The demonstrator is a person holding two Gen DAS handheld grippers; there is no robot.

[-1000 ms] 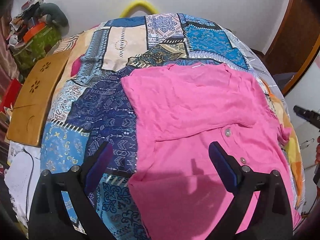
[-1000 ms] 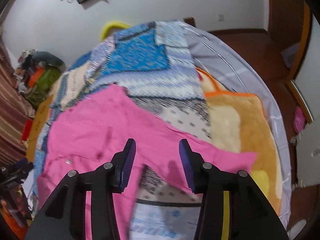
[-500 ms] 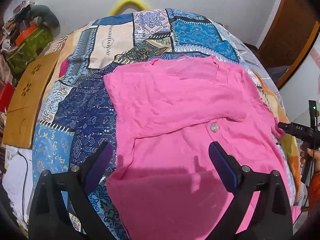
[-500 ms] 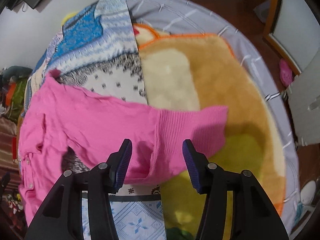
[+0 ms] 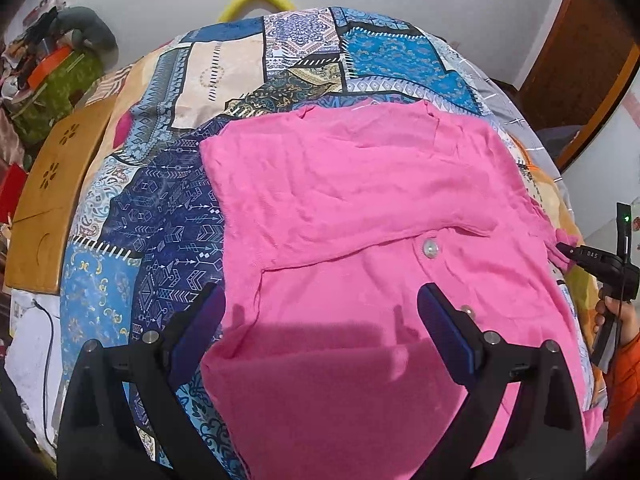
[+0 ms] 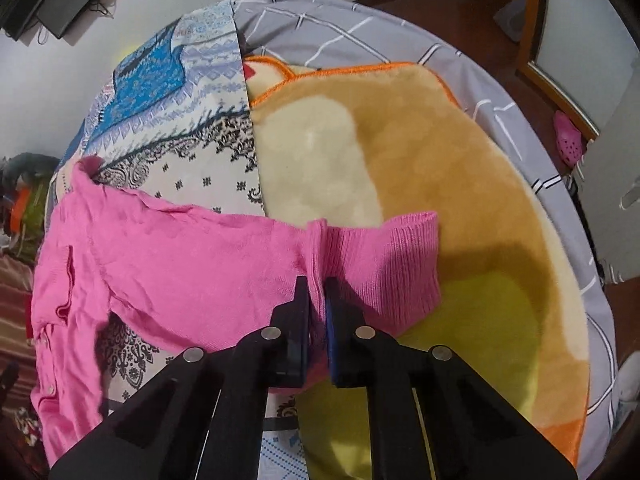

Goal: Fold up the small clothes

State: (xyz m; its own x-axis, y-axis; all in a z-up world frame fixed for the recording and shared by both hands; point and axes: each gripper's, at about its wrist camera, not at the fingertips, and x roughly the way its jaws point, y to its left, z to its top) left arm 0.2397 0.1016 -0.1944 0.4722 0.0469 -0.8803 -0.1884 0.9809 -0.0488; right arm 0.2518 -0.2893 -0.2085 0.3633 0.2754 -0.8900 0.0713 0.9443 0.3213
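A pink buttoned cardigan (image 5: 360,216) lies spread on the patterned bed cover (image 5: 168,216). One sleeve is folded across its body. My left gripper (image 5: 320,320) is open and empty, hovering over the cardigan's lower part. In the right wrist view the other sleeve (image 6: 224,256) stretches right over a plush blanket. My right gripper (image 6: 317,300) is shut on the sleeve just before its ribbed cuff (image 6: 396,264). In the left wrist view the right gripper (image 5: 568,250) touches the sleeve end at the right edge.
A tan and yellow plush blanket (image 6: 440,184) lies at the bed's right side over a grey checked sheet (image 6: 360,28). A wooden board (image 5: 52,200) and a clutter pile (image 5: 44,76) stand left of the bed. A wooden door frame (image 5: 592,92) is at the right.
My right gripper has closed on the pink sleeve near the cuff. The left gripper has stayed open over the cardigan, shifting only slightly.
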